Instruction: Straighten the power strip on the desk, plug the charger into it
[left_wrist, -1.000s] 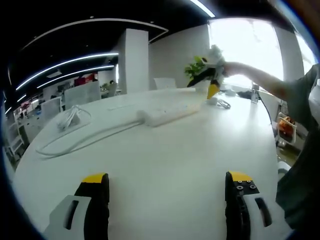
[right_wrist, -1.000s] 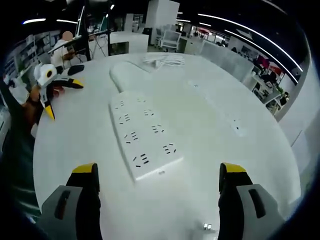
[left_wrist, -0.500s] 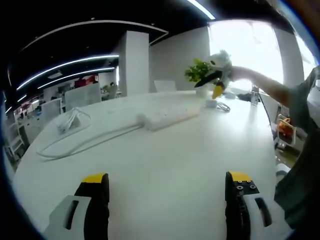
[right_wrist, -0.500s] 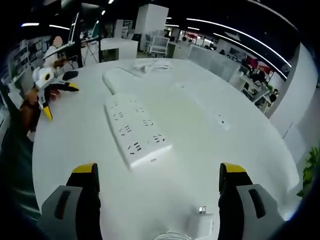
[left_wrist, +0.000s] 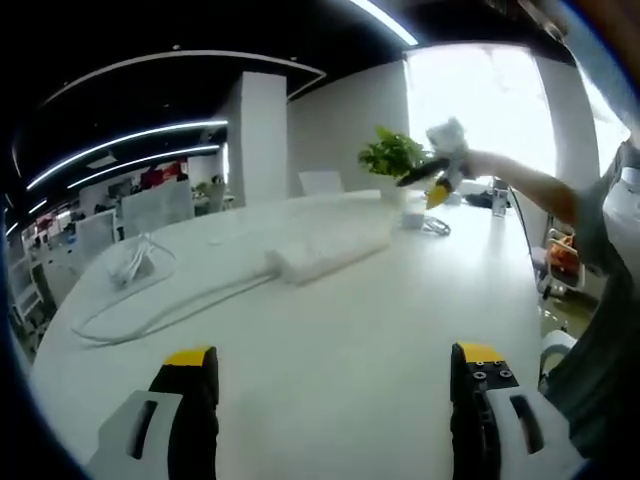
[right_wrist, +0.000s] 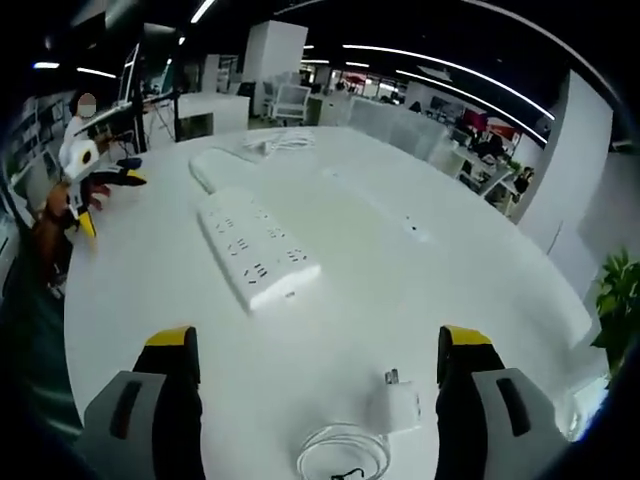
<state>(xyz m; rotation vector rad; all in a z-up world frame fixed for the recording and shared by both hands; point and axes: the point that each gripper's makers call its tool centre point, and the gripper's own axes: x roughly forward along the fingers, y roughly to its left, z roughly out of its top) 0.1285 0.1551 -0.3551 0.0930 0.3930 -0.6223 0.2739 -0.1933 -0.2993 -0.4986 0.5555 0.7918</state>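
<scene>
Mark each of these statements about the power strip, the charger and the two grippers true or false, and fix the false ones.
1. The charger is plugged into the power strip. False: it lies on the desk apart from the strip, prongs free.
2. The right gripper has its jaws open with nothing between them. True.
3. A coiled cable lies beside the charger. True.
4. The left gripper is clamped on the power strip. False: its jaws are open and the strip lies farther off on the desk.
5. A potted plant stands at the far side of the desk in the left gripper view. True.
</scene>
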